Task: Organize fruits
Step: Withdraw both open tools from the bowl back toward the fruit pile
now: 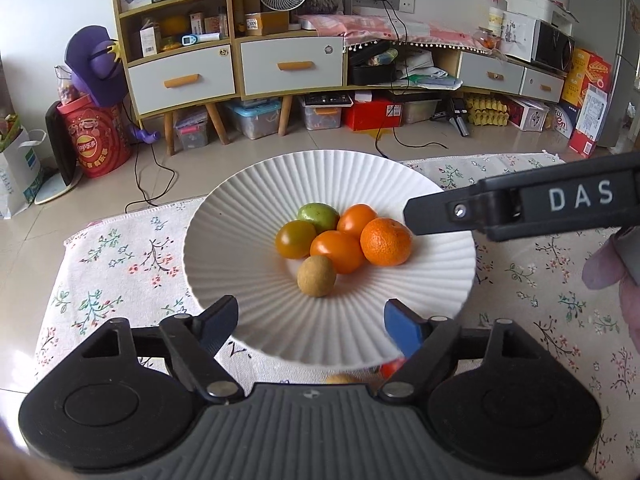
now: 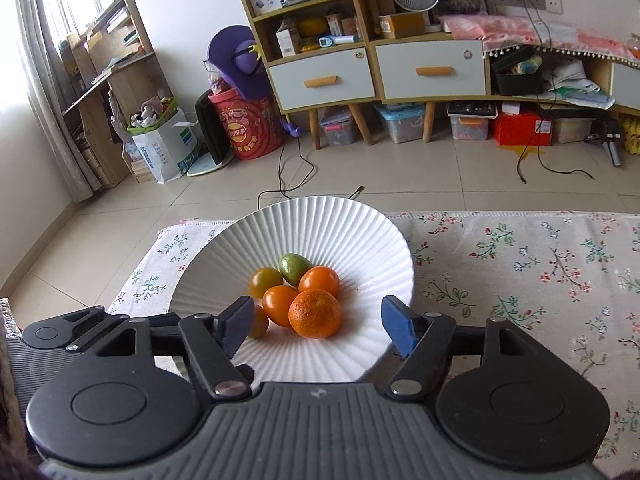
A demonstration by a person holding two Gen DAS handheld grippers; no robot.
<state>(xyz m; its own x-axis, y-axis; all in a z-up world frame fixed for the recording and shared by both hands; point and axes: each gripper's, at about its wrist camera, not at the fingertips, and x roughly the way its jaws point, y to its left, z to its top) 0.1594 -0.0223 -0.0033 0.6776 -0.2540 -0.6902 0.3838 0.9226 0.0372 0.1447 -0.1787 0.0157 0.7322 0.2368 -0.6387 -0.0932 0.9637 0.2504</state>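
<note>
- Left gripper [image 1: 310,326]: black frame along the bottom of the left wrist view, blue-padded fingers [image 1: 402,330] spread wide, nothing between them, tips over the near rim of the plate.
- Right gripper [image 2: 316,326]: same pose at the bottom of the right wrist view, fingers set wide, gripping nothing; seen also in the left wrist view as a black arm marked "DAS" coming in from the right edge, tip near the tangerine.
- White ribbed ceramic plate [image 1: 248,208]: centre of both frames, sitting on the white floral tablecloth [image 1: 120,264] over the table.
- Fruits all clustered in the plate well, touching one another:
  - orange dimpled tangerine [image 1: 386,241], right side of the cluster
  - two glossy orange cherry tomatoes [image 1: 338,251] [image 1: 357,219], middle and behind
  - yellow-orange tomato [image 1: 295,239], left side
  - green oval fruit [image 1: 318,216], back of the cluster
  - tan round longan-like fruit [image 1: 316,276], front; in the right wrist view mostly hidden behind the left-hand finger.
- Two more small pieces, one red and one tan, partly visible under the plate's near rim, lower centre of the left wrist view; too hidden to identify.
- Pink-gloved hand [image 1: 608,272] at the right edge of the left wrist view.
- Wooden cabinet with pale drawers [image 1: 280,66] across the upper frame, beyond the tiled floor.
</note>
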